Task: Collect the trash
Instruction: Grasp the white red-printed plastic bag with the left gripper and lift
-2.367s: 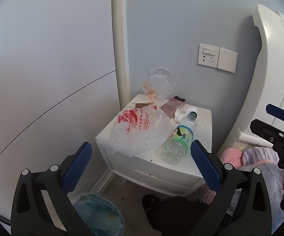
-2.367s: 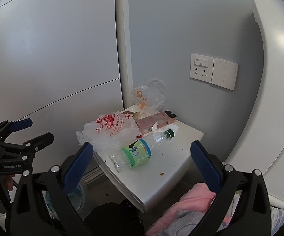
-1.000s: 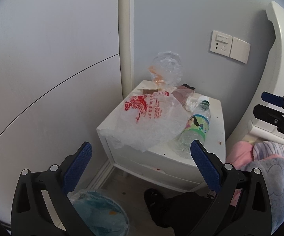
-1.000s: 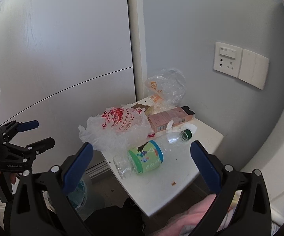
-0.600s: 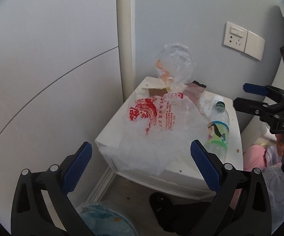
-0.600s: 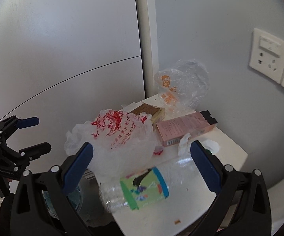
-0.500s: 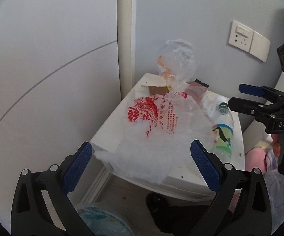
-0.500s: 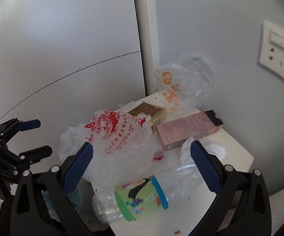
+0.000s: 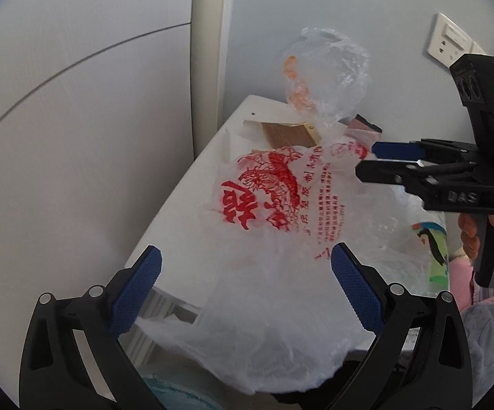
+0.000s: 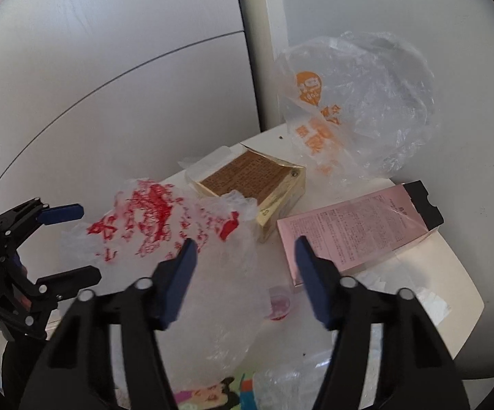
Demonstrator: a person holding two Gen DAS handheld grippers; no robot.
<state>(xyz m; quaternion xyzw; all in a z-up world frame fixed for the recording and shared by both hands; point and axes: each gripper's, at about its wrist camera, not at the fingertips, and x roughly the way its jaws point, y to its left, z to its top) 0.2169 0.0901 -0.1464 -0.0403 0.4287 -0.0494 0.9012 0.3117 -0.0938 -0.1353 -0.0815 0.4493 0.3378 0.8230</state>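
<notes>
Two grippers: both held over a white bedside cabinet (image 10: 452, 283) strewn with rubbish.
Left gripper (image 9: 245, 275): black, blue pads, jaws spread wide with nothing pressed between them; it hangs over the near left edge of the cabinet, the hanging skirt of the bag showing between its fingers.
Bin: a blue-lined waste bin (image 9: 175, 393) shows at the bottom edge of the left view, below the cabinet.
Red-printed bag: a crumpled clear plastic bag with red print (image 9: 281, 212) lies on the near left part of the top and droops over the front edge.
Gold box: a flat gold cardboard box with a brown top (image 10: 254, 181) sits just behind the bag, touching it.
Right gripper (image 10: 247, 259): jaws have just been closing and stand part-way open, not pressing anything; the right edge of the red-printed bag lies under them.
Orange-printed bag: a puffed clear plastic bag with orange print (image 10: 356, 102) stands at the far side against the wall.
Pink box: a flat pink carton with a black end (image 10: 356, 229) lies to the right of the gold box.
Bottle: a clear plastic bottle with a green cartoon label (image 9: 433, 242) lies at the near right, partly under the bag.
</notes>
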